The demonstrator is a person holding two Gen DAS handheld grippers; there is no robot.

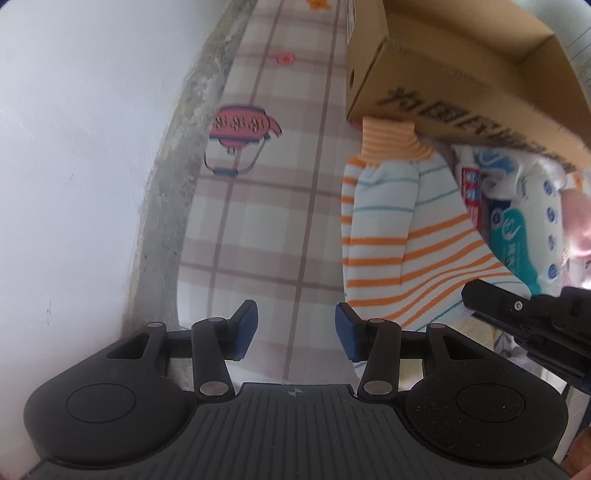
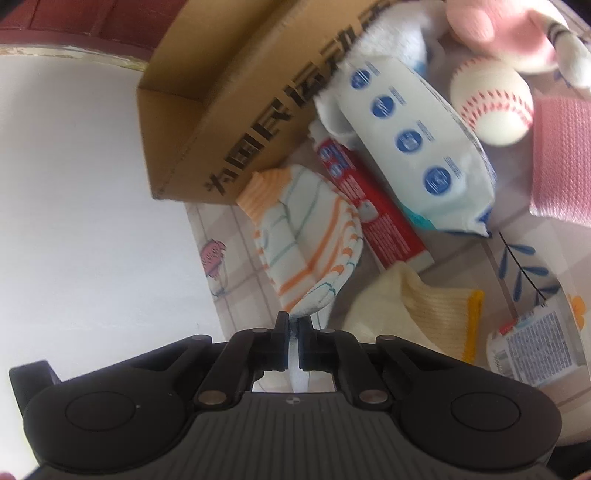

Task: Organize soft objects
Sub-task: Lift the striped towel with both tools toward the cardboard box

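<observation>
A white sock with orange and teal stripes (image 1: 399,229) lies on the checked tablecloth, its cuff against an open cardboard box (image 1: 454,74). My right gripper (image 2: 293,325) is shut on the striped sock's (image 2: 314,236) near end. It enters the left wrist view from the right (image 1: 524,325). My left gripper (image 1: 295,328) is open and empty over the cloth, just left of the sock. A wet-wipes pack (image 2: 417,144), a cream sock (image 2: 417,306), a soft baseball (image 2: 491,103) and a pink plush toy (image 2: 506,29) lie to the right.
A red toothpaste box (image 2: 373,214) lies under the wipes pack. A pink cloth (image 2: 561,158) and a labelled white container (image 2: 535,339) are at the right. The cardboard box (image 2: 236,96) stands behind the pile. A white wall (image 1: 85,147) borders the table's left edge.
</observation>
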